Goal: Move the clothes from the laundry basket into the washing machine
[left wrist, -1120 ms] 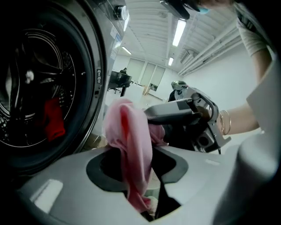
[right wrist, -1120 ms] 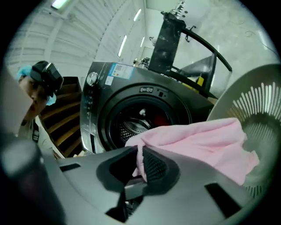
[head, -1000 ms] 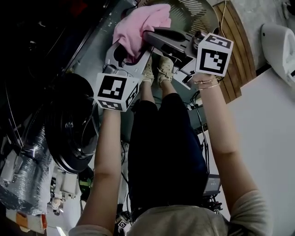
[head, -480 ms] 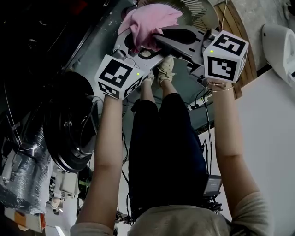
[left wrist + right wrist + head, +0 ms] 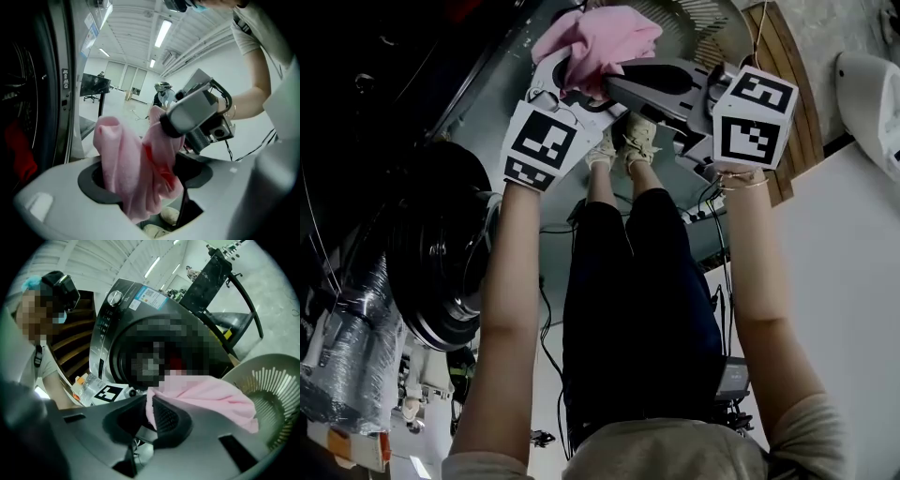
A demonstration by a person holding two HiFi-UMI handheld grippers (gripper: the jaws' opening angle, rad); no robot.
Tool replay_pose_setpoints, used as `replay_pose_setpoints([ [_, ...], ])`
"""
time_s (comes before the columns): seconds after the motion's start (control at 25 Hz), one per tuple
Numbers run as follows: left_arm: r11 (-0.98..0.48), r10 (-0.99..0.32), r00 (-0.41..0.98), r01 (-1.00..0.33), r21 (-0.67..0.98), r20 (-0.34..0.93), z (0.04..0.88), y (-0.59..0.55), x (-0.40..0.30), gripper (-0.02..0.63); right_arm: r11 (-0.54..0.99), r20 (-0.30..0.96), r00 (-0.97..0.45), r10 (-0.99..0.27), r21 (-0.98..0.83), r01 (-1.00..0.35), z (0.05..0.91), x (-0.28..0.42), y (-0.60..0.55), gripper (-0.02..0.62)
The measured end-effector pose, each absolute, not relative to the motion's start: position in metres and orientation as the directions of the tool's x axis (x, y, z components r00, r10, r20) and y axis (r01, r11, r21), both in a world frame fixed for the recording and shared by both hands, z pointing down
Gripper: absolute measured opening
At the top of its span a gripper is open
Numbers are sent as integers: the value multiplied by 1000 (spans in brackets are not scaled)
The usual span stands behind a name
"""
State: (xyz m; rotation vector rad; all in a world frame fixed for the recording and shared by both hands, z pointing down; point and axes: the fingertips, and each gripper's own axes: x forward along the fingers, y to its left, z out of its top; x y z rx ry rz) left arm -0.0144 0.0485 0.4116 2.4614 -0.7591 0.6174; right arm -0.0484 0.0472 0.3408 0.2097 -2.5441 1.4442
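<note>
The left tool (image 5: 147,180) has its jaws wide apart, having just been opening, and the pink garment (image 5: 126,159) hangs loose between them, unpressed. The right tool (image 5: 157,418) is clamped on a fold of that garment, holding it up over the laundry basket (image 5: 276,394), beside the washing machine (image 5: 117,319), whose round door (image 5: 441,253) stands open
</note>
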Motion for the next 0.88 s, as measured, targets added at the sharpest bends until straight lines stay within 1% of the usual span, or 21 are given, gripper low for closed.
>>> replay_pose_setpoints([
  [0.04,-713,-408,723,-634,301,557,413,46,-17,344,515,252,-968,-24,-827,-228,341,-51,49,35],
  [0.08,-692,-425,699,-660,291,575,415,45,-20,250,521,257,-966,-33,-820,-236,343,-53,50,35],
  [0.12,-673,-437,681,-681,289,587,416,44,-24,177,527,258,-965,-47,-814,-243,343,-53,49,37],
  [0.16,-657,-447,671,-695,293,591,415,43,-27,134,533,251,-966,-61,-810,-244,343,-54,48,37],
  [0.2,-644,-460,665,-706,294,589,412,42,-30,112,539,236,-969,-72,-808,-237,342,-55,47,35],
  [0.28,-610,-503,630,-744,274,591,409,38,-43,97,553,197,-976,-91,-805,-214,338,-60,43,35],
  [0.4,-479,-609,494,-853,210,620,413,25,-83,94,550,167,-977,-134,-807,-213,339,-63,38,35],
  [0.52,-312,-679,335,-937,156,653,423,11,-123,94,533,201,-961,-190,-801,-273,349,-59,31,35],
  [0.6,-250,-698,271,-960,129,663,427,4,-141,94,525,236,-950,-205,-792,-311,357,-58,30,35],
  [0.76,-153,-730,167,-985,80,662,432,-17,-175,94,552,292,-945,-147,-769,-323,372,-63,41,35],
  [0.88,-45,-779,59,-998,39,624,433,-43,-211,94,547,308,-940,-148,-766,-337,385,-66,40,35],
])
